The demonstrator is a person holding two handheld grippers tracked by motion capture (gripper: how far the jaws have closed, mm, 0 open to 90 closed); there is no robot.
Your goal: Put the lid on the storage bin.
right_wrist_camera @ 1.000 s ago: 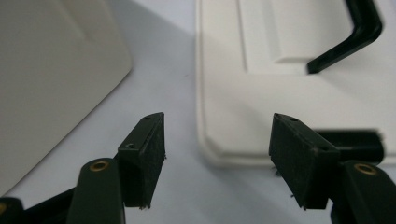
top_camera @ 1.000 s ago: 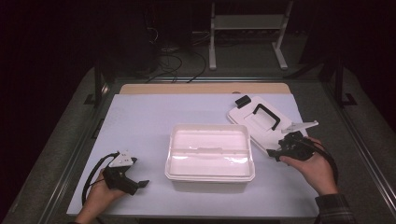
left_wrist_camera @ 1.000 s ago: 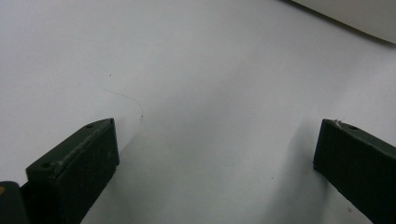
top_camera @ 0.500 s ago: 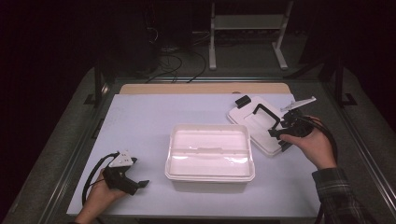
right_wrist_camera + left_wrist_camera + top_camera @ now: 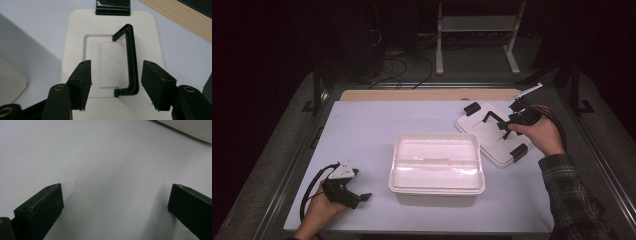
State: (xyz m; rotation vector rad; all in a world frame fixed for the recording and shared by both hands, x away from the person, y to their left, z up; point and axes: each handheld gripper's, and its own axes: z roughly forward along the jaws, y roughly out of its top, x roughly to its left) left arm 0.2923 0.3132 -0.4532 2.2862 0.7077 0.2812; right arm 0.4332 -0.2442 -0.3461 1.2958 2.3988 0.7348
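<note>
Hand-held gripper (image 5: 113, 85), right side, is held unclenched above the lid (image 5: 75, 42) lying right of the box (image 5: 437, 165) on the desk (image 5: 362, 125), jaws just narrowed astride its handle (image 5: 131, 60); a skewed descent could pinch plastic beside the bar.

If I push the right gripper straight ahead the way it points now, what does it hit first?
Most likely the black handle on the white lid. The right gripper has open jaws standing either side of the handle, not yet pinching it. How much gap remains is hard to judge.
</note>
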